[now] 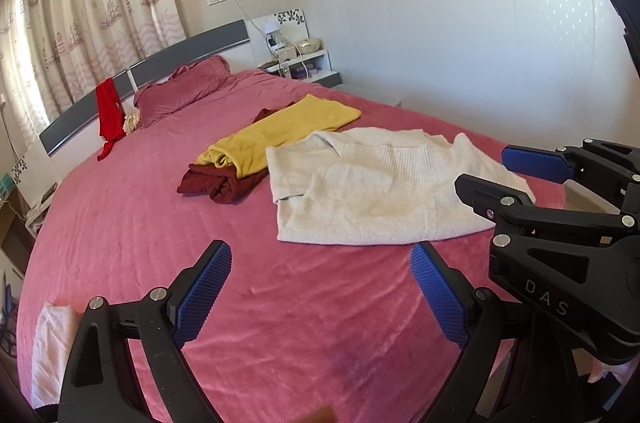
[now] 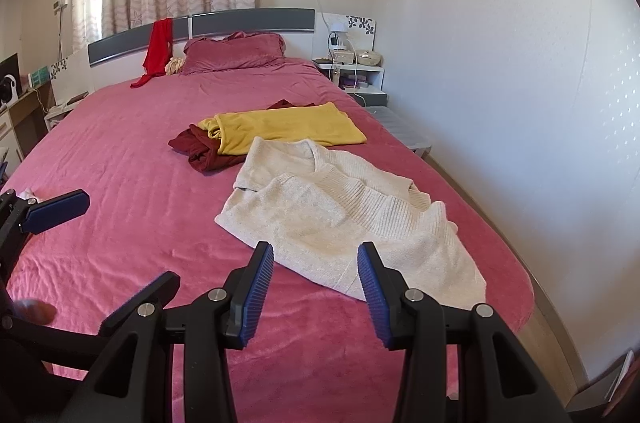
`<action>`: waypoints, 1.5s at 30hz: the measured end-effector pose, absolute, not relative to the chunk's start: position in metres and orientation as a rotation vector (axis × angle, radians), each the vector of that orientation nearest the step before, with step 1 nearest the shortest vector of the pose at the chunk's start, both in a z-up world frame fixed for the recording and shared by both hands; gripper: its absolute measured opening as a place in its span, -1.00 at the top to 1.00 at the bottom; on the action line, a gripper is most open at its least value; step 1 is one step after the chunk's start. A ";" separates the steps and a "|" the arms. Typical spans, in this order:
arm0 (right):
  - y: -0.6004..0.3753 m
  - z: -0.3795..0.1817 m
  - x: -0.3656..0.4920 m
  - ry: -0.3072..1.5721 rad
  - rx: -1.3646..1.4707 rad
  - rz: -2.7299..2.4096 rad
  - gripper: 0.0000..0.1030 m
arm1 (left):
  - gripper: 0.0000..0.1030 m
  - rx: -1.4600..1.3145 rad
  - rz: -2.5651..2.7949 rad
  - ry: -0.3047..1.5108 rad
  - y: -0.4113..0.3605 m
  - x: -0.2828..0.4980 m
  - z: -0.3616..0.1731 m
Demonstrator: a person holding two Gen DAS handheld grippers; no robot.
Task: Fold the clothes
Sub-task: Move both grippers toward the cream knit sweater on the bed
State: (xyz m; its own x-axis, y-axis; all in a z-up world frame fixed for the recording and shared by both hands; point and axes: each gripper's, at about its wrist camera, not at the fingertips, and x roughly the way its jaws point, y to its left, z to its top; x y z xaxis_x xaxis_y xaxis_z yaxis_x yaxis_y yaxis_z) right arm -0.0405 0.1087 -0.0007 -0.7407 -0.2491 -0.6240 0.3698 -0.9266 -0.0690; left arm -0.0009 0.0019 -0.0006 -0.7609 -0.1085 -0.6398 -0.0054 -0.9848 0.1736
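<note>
A cream knit sweater (image 1: 372,191) lies partly folded on the pink bed (image 1: 160,223); it also shows in the right wrist view (image 2: 340,219). Behind it lie a yellow garment (image 1: 280,131) (image 2: 288,127) and a dark red garment (image 1: 220,183) (image 2: 200,151). My left gripper (image 1: 320,271) is open and empty, above the bedsheet just in front of the sweater's near edge. My right gripper (image 2: 316,271) is open and empty, hovering over the sweater's near hem. The right gripper shows in the left wrist view (image 1: 492,175), the left in the right wrist view (image 2: 124,243).
A pink pillow (image 2: 236,55) and a red cloth (image 2: 160,47) lie at the grey headboard (image 2: 248,19). A white nightstand (image 2: 356,71) with clutter stands by the right wall. A white cloth (image 1: 52,343) lies at the bed's left edge. Curtains hang behind.
</note>
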 end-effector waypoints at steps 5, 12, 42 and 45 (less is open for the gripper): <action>0.107 -0.005 -0.041 0.265 0.910 -2.640 0.14 | -0.80 1.064 -2.902 -0.279 0.010 -0.005 -0.003; 0.109 -0.005 -0.040 0.266 0.899 -2.651 0.14 | -0.80 1.134 -2.880 -0.238 0.003 -0.016 -0.020; 0.160 -0.070 -0.067 0.146 1.167 -2.640 0.14 | -0.80 1.462 -2.720 -0.315 -0.011 -0.044 -0.089; 0.158 -0.072 -0.067 0.166 1.165 -2.635 0.14 | -0.80 1.466 -2.715 -0.306 -0.013 -0.048 -0.092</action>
